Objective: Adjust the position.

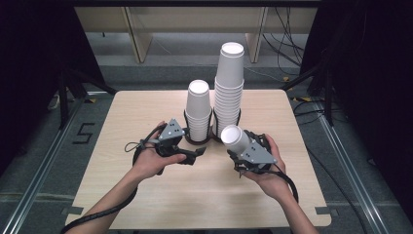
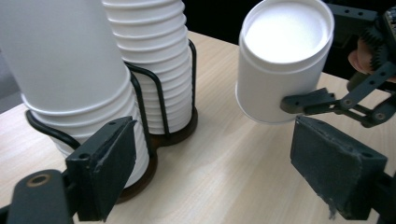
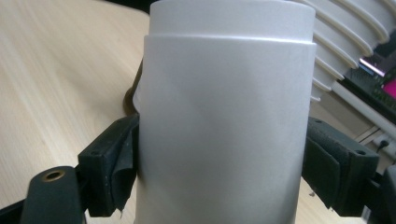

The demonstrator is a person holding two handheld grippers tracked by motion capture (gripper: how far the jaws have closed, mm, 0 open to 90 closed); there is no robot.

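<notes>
Currently the right gripper (image 1: 238, 146) is clamped on a single white paper cup (image 1: 235, 138), with both pads pressed against the cup's side wall, as the right gripper view confirms. The cup is held above the table (image 1: 146, 195), tilted, with its closed base facing up and toward the camera; its long axis runs roughly from 5 o'clock at the hidden rim to 11 o'clock at the base in the high view.

The two stacks sit in a black wire holder (image 1: 198, 139). The short stack (image 1: 198, 109) lies at about 11 o'clock from the held cup, close by; the tall stack (image 1: 229, 87) lies at 12 o'clock, just behind it. The right hand is nearer to both stacks.

The left gripper (image 1: 194, 155) stands released, with nothing between its jaws, pointing toward the holder's base at its 2 o'clock.

The cup is plain, matte white, smooth-walled and undented.
</notes>
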